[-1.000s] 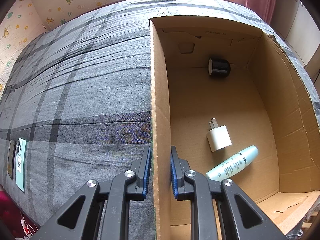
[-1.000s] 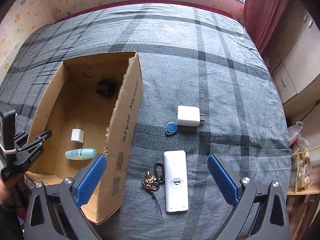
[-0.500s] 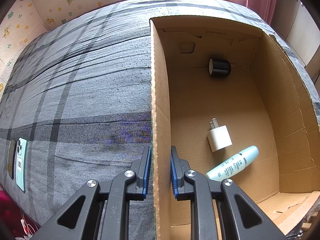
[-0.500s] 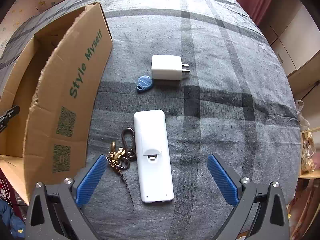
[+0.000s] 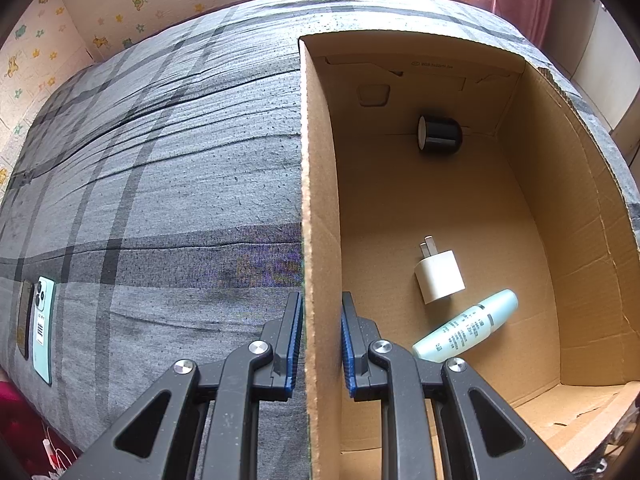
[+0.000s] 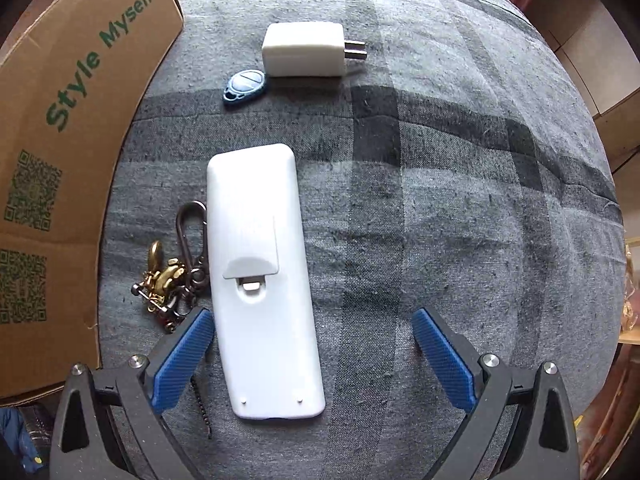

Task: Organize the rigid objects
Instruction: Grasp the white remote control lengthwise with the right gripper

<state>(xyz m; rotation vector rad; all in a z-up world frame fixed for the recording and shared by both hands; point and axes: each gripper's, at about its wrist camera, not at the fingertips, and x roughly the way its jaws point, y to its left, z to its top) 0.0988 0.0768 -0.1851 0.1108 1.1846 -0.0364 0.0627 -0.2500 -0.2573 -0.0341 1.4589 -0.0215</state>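
A grey plaid bed (image 5: pixel 160 184) fills both views. The cardboard box (image 5: pixel 580 240) takes the right half of the left wrist frame; the left tongs (image 5: pixel 320 344) are clamped on its near wall at bottom centre. Inside lie a mint bottle (image 5: pixel 466 332), a white charger (image 5: pixel 440 276) just above it, and a black cylinder (image 5: pixel 440 134) near the far wall. In the right wrist frame the right tongs (image 6: pixel 312 360) stand wide apart around the lower end of a white remote (image 6: pixel 260 280) (lying face down), centre frame. A keyring (image 6: pixel 172 276) touches its left edge; a second white charger (image 6: pixel 304 56) and blue fob (image 6: pixel 245 85) sit at upper centre.
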